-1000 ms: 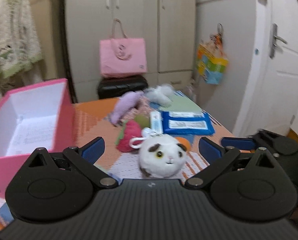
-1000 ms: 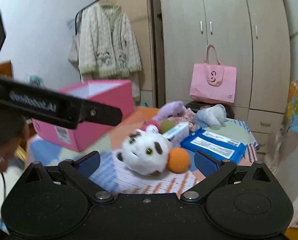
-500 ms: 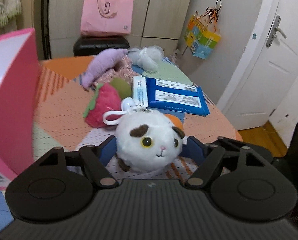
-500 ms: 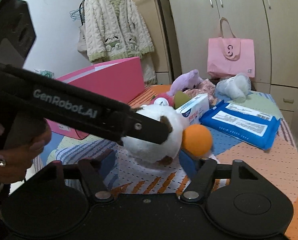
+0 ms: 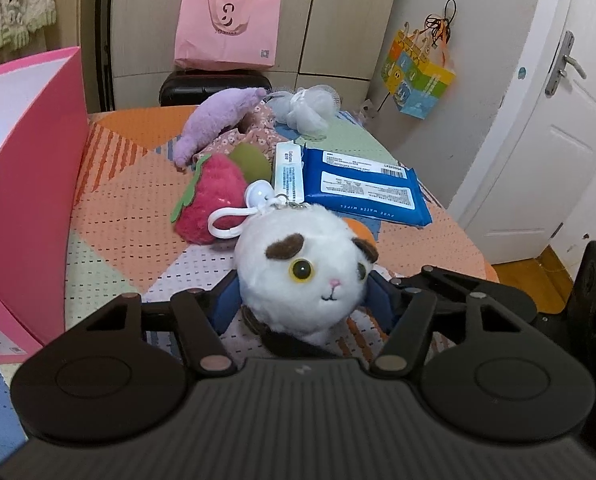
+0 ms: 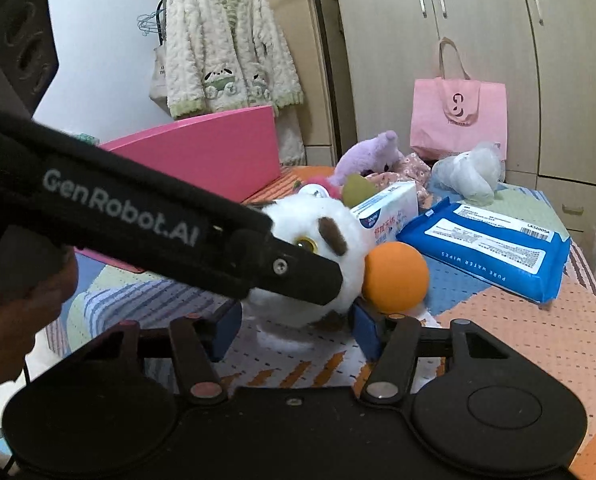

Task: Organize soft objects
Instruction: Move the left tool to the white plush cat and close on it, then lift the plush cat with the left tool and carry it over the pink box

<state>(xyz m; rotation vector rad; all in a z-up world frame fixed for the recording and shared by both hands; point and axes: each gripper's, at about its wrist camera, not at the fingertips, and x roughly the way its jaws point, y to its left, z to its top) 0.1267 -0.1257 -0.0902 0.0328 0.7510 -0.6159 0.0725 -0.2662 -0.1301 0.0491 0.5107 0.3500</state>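
A round white plush cat [image 5: 302, 276] with brown patches, yellow eyes, a small pink nose and a white plastic clip loop [image 5: 233, 216] on a chain sits on the patchwork-patterned table cover [image 5: 129, 208], near its front edge. Just behind it lie a pink strawberry plush [image 5: 213, 204] and an orange ball [image 6: 396, 278] that touches its side.

The left gripper [image 5: 302, 300] has the cat between its blue pads [image 5: 227, 304]. Its jaws are closing, and the pads seem to sit against the fur on both sides. The right gripper [image 6: 293, 328] comes at the same toy from another side, its jaws also closing around the cat's lower part; its blue pads [image 6: 364, 330] look close to the fur, but I cannot tell whether they press on it. The left gripper's black arm crosses the cat's face in the right wrist view.
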